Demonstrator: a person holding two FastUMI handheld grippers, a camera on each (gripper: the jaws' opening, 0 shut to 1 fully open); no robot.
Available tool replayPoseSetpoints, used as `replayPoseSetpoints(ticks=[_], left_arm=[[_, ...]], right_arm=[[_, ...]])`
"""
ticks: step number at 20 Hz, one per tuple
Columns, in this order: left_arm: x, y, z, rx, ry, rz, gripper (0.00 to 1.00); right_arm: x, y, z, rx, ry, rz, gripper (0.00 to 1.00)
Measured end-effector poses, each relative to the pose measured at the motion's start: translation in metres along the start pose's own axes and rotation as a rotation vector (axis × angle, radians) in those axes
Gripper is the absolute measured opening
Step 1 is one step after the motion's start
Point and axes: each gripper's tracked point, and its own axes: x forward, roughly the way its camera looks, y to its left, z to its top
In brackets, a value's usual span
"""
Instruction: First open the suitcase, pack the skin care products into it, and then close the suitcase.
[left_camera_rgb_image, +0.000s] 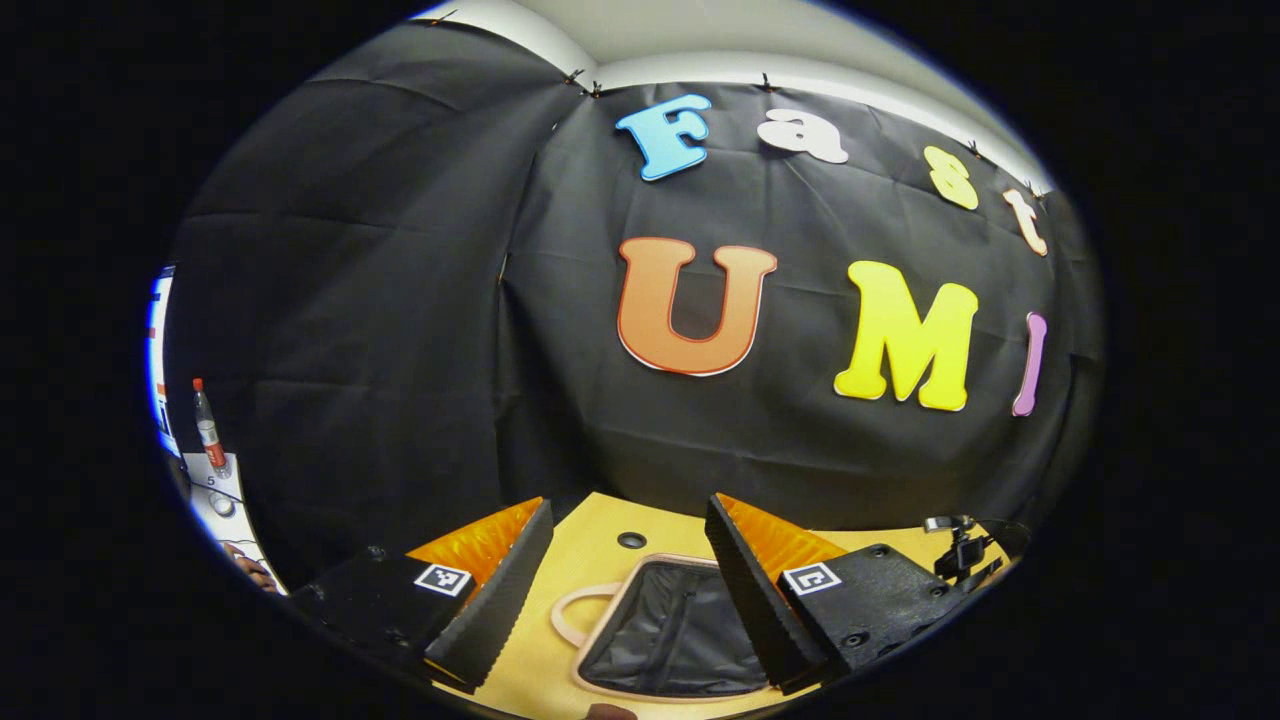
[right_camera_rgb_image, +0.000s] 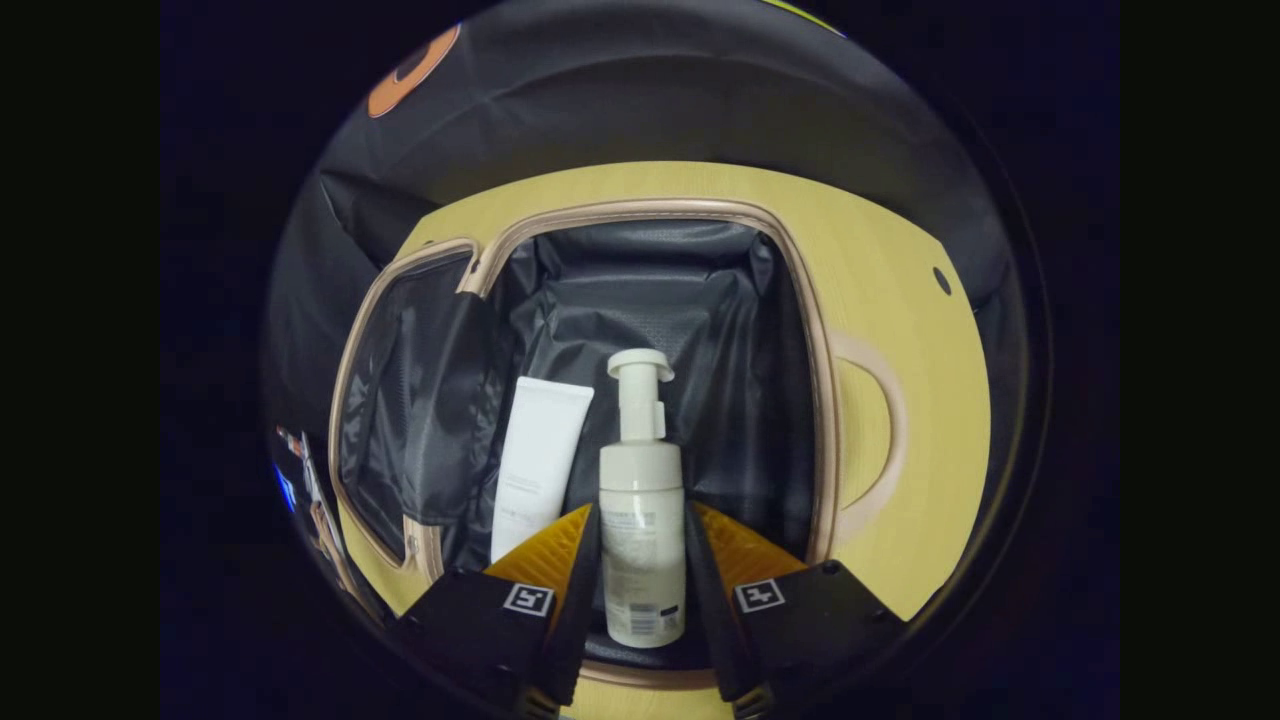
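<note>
Two products, tube (right_camera_rgb_image: 538, 455) and pump bottle (right_camera_rgb_image: 642, 520), inside open suitcase (right_camera_rgb_image: 650, 215).

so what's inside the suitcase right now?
Inside the open suitcase: a white tube lying on the black lining, and a white pump bottle held between the right gripper's jaws. The lining under both is hidden.

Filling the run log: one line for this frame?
suitcase: open | tube: inside | right gripper: shut on pump bottle over suitcase | left gripper: open, empty
</note>
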Motion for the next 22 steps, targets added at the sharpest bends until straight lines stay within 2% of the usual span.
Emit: replayPoseSetpoints(ticks=[3,4,5,6,9,12,14,19,22], left_arm=[[0.012,0.006,-0.014,-0.086,0.062,-0.016,0.97],[0.017,0.009,-0.019,-0.117,0.086,-0.036,0.98],[0.023,0.017,-0.028,-0.157,0.107,-0.050,0.97],[0.030,0.029,-0.036,-0.188,0.127,-0.035,0.97],[0.053,0.066,-0.073,-0.309,0.222,-0.009,0.97],[0.065,0.079,-0.115,-0.521,0.317,-0.037,0.97],[0.071,0.091,-0.136,-0.618,0.355,-0.025,0.98],[0.078,0.091,-0.197,-0.870,0.487,-0.007,0.96],[0.083,0.086,-0.225,-0.962,0.540,0.024,0.99]], right_arm=[[-0.005,0.003,-0.005,0.063,0.012,0.025,0.48],[-0.011,0.004,-0.007,0.091,0.016,0.038,0.52],[-0.018,0.005,-0.008,0.112,0.009,0.051,0.52],[-0.026,0.006,-0.008,0.126,-0.008,0.069,0.53],[-0.061,0.003,-0.007,0.141,-0.054,0.125,0.72],[-0.111,-0.010,-0.003,0.130,-0.140,0.171,0.81],[-0.150,-0.026,-0.003,0.115,-0.220,0.184,0.81],[-0.261,-0.093,-0.010,0.020,-0.464,0.086,0.81],[-0.320,-0.115,-0.018,0.005,-0.573,0.039,0.81]])
